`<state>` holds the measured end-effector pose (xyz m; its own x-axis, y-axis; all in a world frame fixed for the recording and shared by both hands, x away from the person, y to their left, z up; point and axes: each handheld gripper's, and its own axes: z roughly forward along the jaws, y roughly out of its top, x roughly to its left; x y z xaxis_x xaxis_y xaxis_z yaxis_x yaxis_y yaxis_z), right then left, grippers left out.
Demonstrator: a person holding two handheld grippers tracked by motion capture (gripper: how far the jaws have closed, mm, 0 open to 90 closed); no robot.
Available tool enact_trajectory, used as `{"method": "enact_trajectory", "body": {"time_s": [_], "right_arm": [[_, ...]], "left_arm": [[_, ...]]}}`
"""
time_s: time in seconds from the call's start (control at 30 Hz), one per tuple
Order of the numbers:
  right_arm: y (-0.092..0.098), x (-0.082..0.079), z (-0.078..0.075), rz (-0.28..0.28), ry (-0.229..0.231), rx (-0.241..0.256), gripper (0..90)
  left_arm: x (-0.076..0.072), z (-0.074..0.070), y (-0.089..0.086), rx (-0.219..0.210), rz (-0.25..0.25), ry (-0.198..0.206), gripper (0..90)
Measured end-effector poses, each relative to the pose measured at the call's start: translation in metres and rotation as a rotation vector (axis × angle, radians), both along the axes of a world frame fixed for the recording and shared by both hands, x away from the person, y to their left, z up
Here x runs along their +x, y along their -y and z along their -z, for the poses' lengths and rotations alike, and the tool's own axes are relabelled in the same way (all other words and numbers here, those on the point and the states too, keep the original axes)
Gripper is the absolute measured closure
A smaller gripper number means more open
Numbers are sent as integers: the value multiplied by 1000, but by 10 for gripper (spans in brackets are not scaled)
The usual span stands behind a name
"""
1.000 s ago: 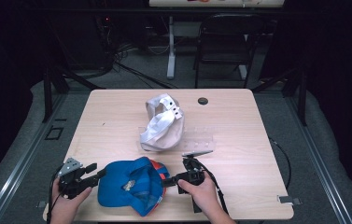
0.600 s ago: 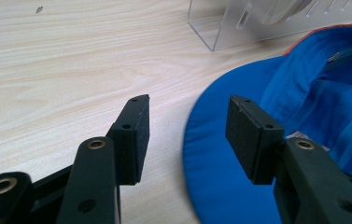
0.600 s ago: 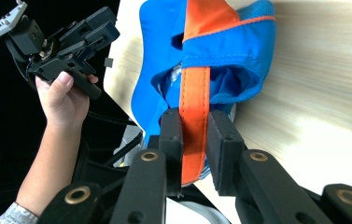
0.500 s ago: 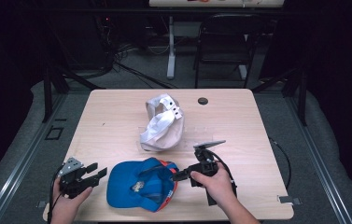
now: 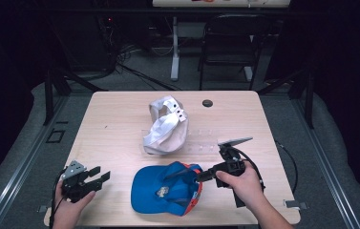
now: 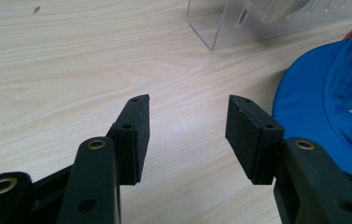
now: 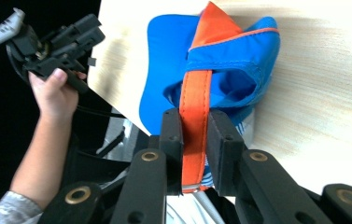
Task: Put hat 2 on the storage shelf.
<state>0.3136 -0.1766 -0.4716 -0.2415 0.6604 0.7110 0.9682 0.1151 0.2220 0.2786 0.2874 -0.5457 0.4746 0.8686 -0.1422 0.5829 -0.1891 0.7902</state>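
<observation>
A blue cap (image 5: 165, 189) with orange trim lies near the table's front edge, its brim toward the left. My right gripper (image 5: 199, 177) is shut on the cap's orange strap (image 7: 195, 116) at its right side. My left gripper (image 5: 100, 179) is open and holds nothing, a short way left of the cap's brim (image 6: 323, 93). A white cap (image 5: 164, 126) rests on a clear plastic stand (image 5: 201, 143) at mid table.
A small black disc (image 5: 207, 103) sits near the table's far edge. A chair (image 5: 227, 43) and a desk leg stand beyond the table. The light wood table (image 5: 111, 129) is bare on the left.
The blue cap has been drawn to the right by my right gripper. My left gripper let go of the brim and now stands open, apart from the cap.
</observation>
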Motion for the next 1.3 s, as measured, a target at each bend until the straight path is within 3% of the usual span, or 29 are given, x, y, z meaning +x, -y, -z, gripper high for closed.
{"method": "enact_trajectory", "body": {"time_s": [0.1, 0.2, 0.23, 0.27, 0.33, 0.67, 0.73, 0.93, 1.3], "right_arm": [[6, 1, -1, 13, -11, 38, 778], [10, 3, -5, 25, -34, 109, 778], [10, 3, -5, 25, -34, 109, 778], [13, 6, -11, 22, -40, 160, 778], [15, 7, -16, 31, -42, 200, 778], [18, 16, -45, 52, -57, 334, 778], [16, 17, -52, 52, -75, 385, 779], [11, 21, -66, 52, -67, 419, 778], [22, 24, -93, 76, -56, 403, 779]], "left_arm": [[0, 1, 1, -3, -2, 6, 504], [0, 1, 2, -2, -1, 9, 504], [0, 1, 2, -2, -1, 9, 504], [0, 1, 2, -3, -2, 9, 504], [0, 1, 2, -4, -2, 7, 504], [0, 0, 2, -3, 1, 3, 504], [0, 0, 2, -3, 0, 3, 504], [-1, 0, 2, -9, -4, 12, 504], [-1, -1, 1, -4, -1, 5, 504]]}}
